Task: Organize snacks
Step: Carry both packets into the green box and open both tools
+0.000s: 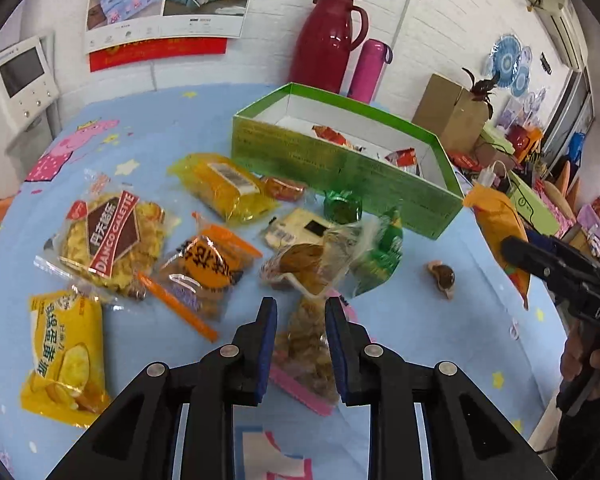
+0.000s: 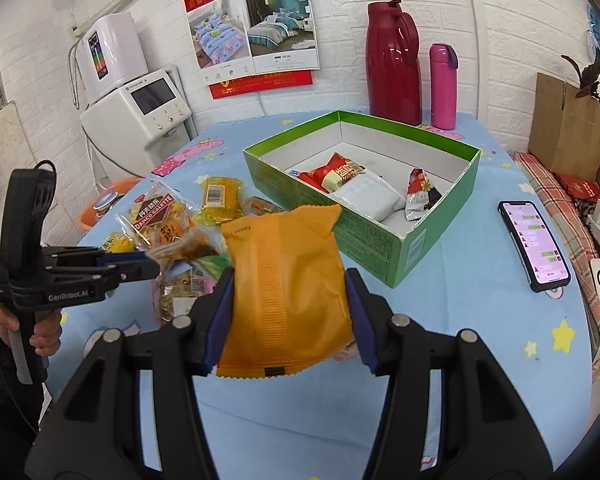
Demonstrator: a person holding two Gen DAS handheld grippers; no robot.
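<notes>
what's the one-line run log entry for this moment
right hand-held gripper: shut on orange foil snack packet | left hand-held gripper: open over clear pink-edged snack bag | green cardboard box: partly filled

Right tongs (image 2: pixel 290 312) grip an orange snack packet (image 2: pixel 288 280); left tongs (image 1: pixel 301 312), parted, hover low, hand (image 2: pixel 40 332) on the handle.

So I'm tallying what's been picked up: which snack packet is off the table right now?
The plain orange packet, clamped in the right gripper above the cloth. All other packets lie on the table or in the green box.
</notes>
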